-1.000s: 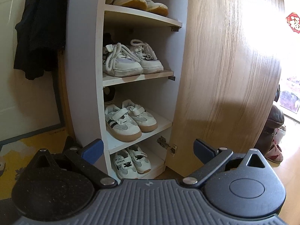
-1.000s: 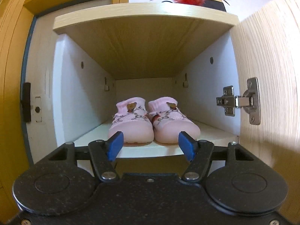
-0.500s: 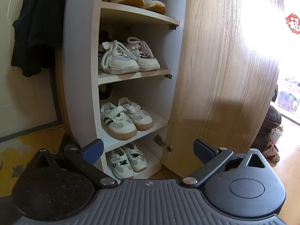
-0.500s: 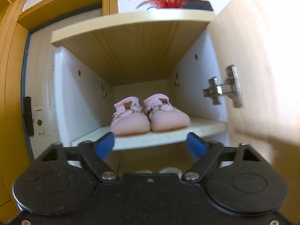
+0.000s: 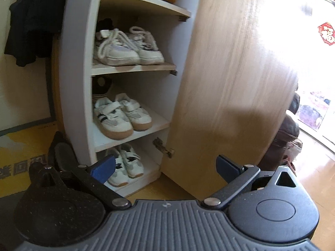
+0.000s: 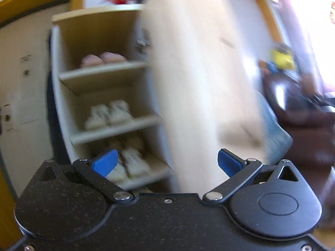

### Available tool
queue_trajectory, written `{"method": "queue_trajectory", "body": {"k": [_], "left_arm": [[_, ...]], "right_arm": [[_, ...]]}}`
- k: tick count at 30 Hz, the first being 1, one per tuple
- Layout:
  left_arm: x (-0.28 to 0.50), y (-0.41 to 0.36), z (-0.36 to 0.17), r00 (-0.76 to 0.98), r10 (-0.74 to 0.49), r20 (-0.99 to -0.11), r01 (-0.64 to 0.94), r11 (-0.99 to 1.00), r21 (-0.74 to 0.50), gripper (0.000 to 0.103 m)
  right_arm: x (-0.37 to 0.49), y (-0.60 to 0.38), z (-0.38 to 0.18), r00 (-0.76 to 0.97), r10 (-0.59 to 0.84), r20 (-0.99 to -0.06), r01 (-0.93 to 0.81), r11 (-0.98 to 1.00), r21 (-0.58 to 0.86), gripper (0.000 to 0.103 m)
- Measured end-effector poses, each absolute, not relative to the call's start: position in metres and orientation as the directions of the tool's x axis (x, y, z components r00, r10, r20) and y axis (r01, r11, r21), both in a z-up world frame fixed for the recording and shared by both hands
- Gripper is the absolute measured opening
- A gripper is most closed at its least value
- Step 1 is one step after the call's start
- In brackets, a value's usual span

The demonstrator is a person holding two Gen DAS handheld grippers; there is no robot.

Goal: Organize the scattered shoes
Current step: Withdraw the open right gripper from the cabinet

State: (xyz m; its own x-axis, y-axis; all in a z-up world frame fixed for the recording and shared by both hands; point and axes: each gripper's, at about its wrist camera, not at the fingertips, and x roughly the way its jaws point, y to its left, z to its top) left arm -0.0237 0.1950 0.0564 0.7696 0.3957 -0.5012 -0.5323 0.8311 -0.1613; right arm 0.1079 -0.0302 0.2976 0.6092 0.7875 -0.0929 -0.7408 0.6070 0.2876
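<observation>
Facing: an open shoe cabinet [image 5: 79, 67] with its wooden door [image 5: 234, 79] swung out to the right.
Left gripper [image 5: 165, 167]: blue-padded fingers [image 5: 103, 168] spread wide, nothing between them, touching nothing.
Right gripper [image 6: 166, 164]: jaws have just been opening and now stand fully spread, empty; its view is motion-blurred.
Pink shoes [image 6: 102, 58]: side by side on an upper shelf, above and well apart from the right gripper.
Laced white sneakers [image 5: 127, 48]: paired on a middle shelf, well above the left fingers.
Strapped white shoes [image 5: 121, 115]: on the shelf below, tan soles, toes outward.
Small white shoes [image 5: 125, 165]: on the bottom shelf, seen just behind the left gripper's left finger, whether touching cannot be told.
Floor right of the door: dark boots [image 5: 286, 138], partly hidden.
</observation>
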Motion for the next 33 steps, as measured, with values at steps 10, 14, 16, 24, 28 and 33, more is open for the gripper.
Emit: {"method": "queue_trajectory", "body": {"k": [10, 14, 16, 24, 28, 33], "left_arm": [[0.007, 0.11, 0.045, 0.779, 0.328, -0.534, -0.369, 0.929, 0.032, 0.102], [0.019, 0.082, 0.034, 0.782, 0.225, -0.582, -0.274, 0.962, 0.004, 0.102], [0.027, 0.065, 0.025, 0.768, 0.184, -0.613, -0.231, 0.973, 0.004, 0.102], [0.049, 0.005, 0.007, 0.74, 0.053, -0.671, -0.088, 0.996, -0.019, 0.102], [0.055, -0.018, 0.005, 0.728, 0.003, -0.686, -0.043, 0.998, -0.041, 0.102], [0.059, -0.04, -0.001, 0.707, -0.001, -0.707, -0.005, 1.0, -0.006, 0.102]], "right_arm": [[0.078, -0.11, 0.143, 0.827, 0.426, -0.367, -0.43, 0.9, 0.075, 0.103], [0.073, -0.146, 0.086, 0.834, 0.302, -0.462, -0.298, 0.951, 0.085, 0.103], [0.075, -0.157, 0.075, 0.821, 0.283, -0.495, -0.253, 0.959, 0.129, 0.103], [0.087, -0.203, 0.011, 0.698, 0.143, -0.702, -0.06, 0.988, 0.141, 0.103], [0.087, -0.219, -0.001, 0.689, 0.112, -0.716, -0.024, 0.991, 0.132, 0.103], [0.088, -0.236, -0.019, 0.659, 0.102, -0.745, 0.013, 0.989, 0.146, 0.103]]}}
